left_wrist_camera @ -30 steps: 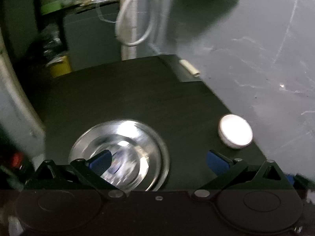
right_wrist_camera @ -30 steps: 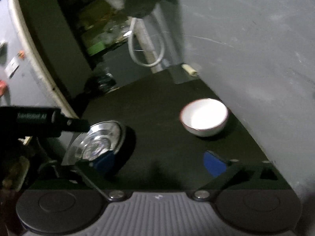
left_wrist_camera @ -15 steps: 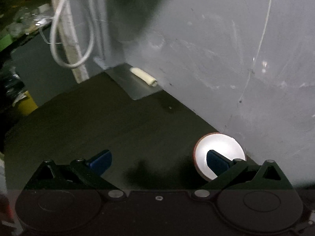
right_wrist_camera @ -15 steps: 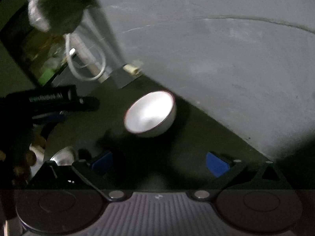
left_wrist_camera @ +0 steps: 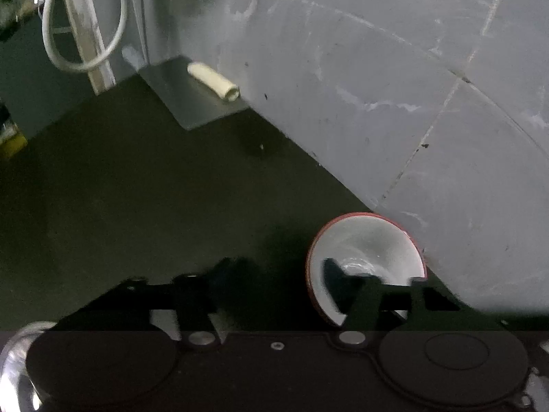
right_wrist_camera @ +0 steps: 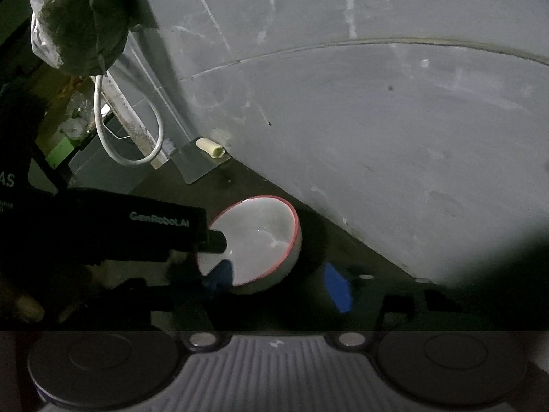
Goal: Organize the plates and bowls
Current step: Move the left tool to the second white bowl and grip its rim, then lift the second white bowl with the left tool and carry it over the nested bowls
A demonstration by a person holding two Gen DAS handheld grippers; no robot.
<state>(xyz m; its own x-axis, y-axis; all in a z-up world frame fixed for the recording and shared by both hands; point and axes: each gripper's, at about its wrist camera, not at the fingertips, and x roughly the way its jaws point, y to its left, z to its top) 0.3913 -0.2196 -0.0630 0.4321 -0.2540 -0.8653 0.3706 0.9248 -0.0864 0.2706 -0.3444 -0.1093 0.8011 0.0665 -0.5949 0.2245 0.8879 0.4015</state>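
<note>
A white bowl with a red rim stands on the dark counter next to the grey wall; it also shows in the right wrist view. My left gripper is open, its right finger inside the bowl and its left finger outside on the counter. My right gripper is open, its left finger at the bowl's near rim and its right finger beside the bowl. A shiny steel plate shows at the bottom left edge of the left wrist view.
The grey wall runs along the counter's right side. A short white tube lies on a grey slab in the far corner. A white cable loop hangs at the back. A plastic bag hangs above.
Both grippers have moved right, away from the steel plate, and closed in on the bowl. The left gripper's right finger now reaches into the bowl.
</note>
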